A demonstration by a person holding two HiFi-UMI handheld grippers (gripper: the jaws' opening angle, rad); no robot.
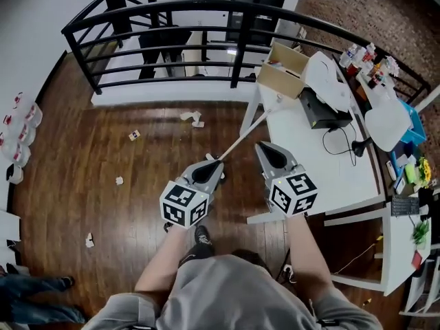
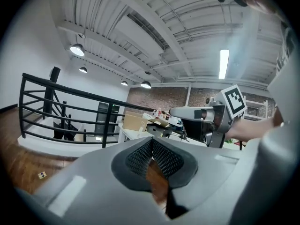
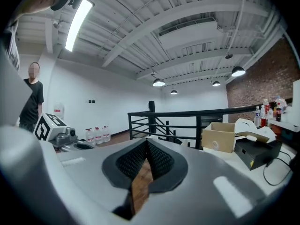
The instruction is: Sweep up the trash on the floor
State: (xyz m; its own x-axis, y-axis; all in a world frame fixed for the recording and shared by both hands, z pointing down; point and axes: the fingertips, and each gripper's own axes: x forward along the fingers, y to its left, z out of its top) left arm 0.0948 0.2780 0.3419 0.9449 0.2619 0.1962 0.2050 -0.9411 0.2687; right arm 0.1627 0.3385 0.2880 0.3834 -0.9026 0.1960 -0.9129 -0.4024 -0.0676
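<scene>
Wood floor (image 1: 103,157) has the trash spread over it: crumpled paper (image 1: 194,118) just below the railing (image 1: 206,4), a small scrap (image 1: 134,135) to its left, another bit (image 1: 119,181) and a last piece (image 1: 89,240) further toward the person's left. On the left gripper (image 1: 210,159) and the right gripper (image 1: 265,147) the jaws are pressed together with nothing between them. A pale pole (image 1: 249,130) slants from the white table (image 1: 323,177) edge down toward the left gripper's tip. It's likely the broom handle, but the head isn't visible, so I can't confirm. The step in hand looks like picking it up. Spread the left jaws wide before closing in and seat the pole square across the pads, low on the shaft. The right one takes it higher, well apart, for leverage. Clamp firmly before pulling it off the table edge.
</scene>
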